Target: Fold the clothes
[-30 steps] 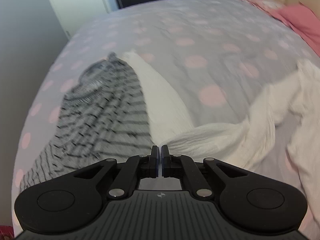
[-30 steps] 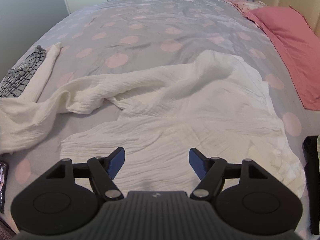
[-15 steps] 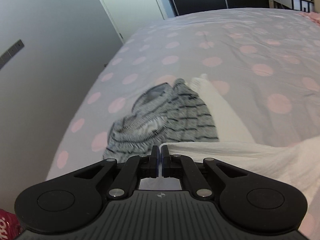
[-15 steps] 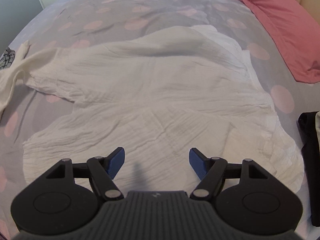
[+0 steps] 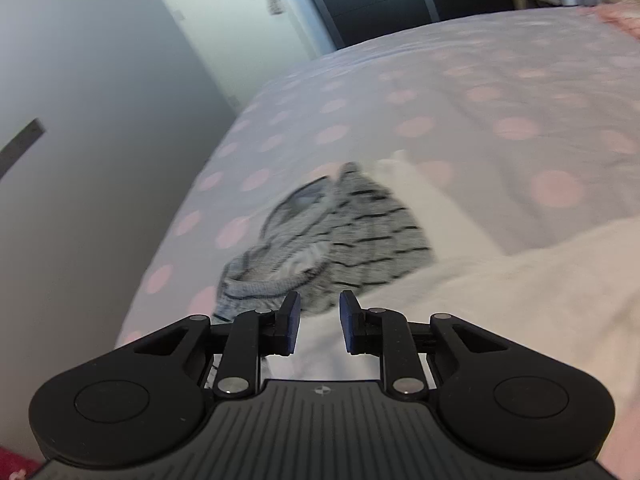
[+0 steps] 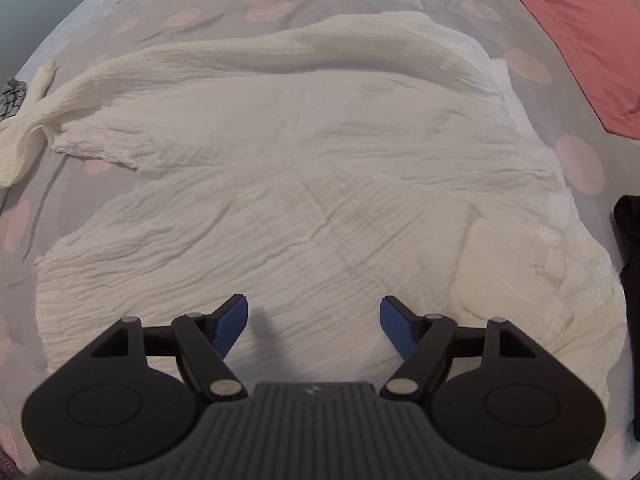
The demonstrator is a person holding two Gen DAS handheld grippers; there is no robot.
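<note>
A large cream crinkled garment lies spread on the bed, one long sleeve trailing to the left edge. My right gripper is open and empty just above its near hem. In the left wrist view my left gripper is open with a narrow gap, empty, over the cream cloth at its left end. A grey striped knit garment lies crumpled just beyond it, partly under the cream sleeve.
The bed has a grey cover with pink dots. A pink pillow lies at the far right. A dark item sits at the right edge. A wall and a white door stand left of the bed.
My left gripper was shut on the cream sleeve and has opened and let it go. The cloth now lies flatter. My right gripper has come closer over the garment, still open.
</note>
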